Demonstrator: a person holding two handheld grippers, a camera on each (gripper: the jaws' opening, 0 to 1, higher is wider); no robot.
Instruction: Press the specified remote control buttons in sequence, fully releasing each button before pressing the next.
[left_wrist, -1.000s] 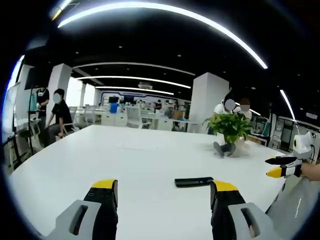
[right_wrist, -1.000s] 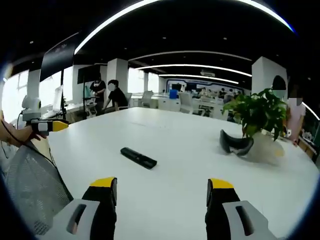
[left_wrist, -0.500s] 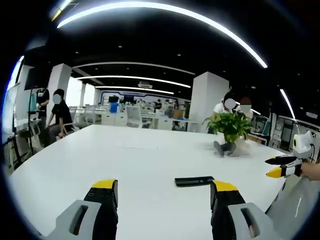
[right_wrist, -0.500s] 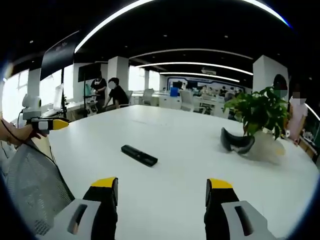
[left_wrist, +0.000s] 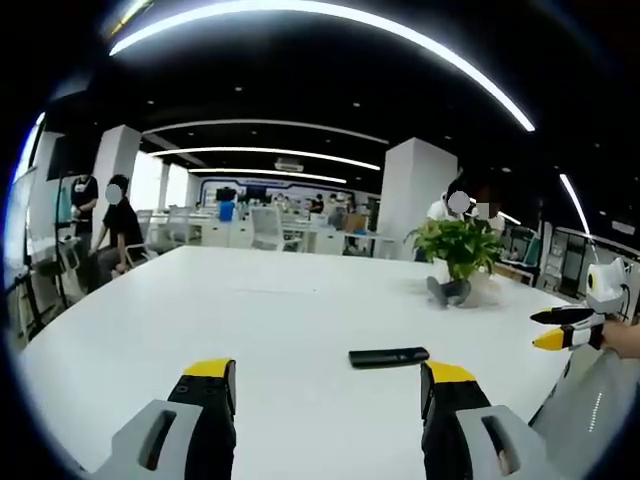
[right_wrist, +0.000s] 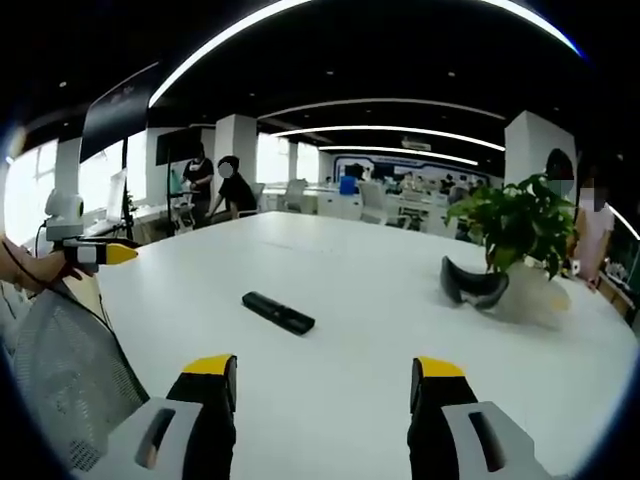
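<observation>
The black remote control (left_wrist: 389, 356) lay flat on the white bench (left_wrist: 270, 320), well ahead of both tools and touched by neither. I judged it light, stiff and slick-cased, likely to skate on the smooth top under an off-centre push, so I would pin it by its long edges near one end and press straight down on the keys. Its buttons were too small to read. In the left gripper view its long axis ran from 9 to 3 o'clock; in the right gripper view the remote (right_wrist: 279, 313) slanted from 10 toward 4 o'clock.

The left tool (left_wrist: 327, 390) was held with its yellow-tipped jaws wide apart and empty, the remote at about 1 o'clock from it. The right tool (right_wrist: 323, 385) was likewise spread and empty, the remote at about 11 o'clock. Beyond the remote, a potted plant (right_wrist: 519, 225) stood on the bench with a dark curved object (right_wrist: 471, 283) just beside it. People (left_wrist: 122, 225) stood in the office behind.
</observation>
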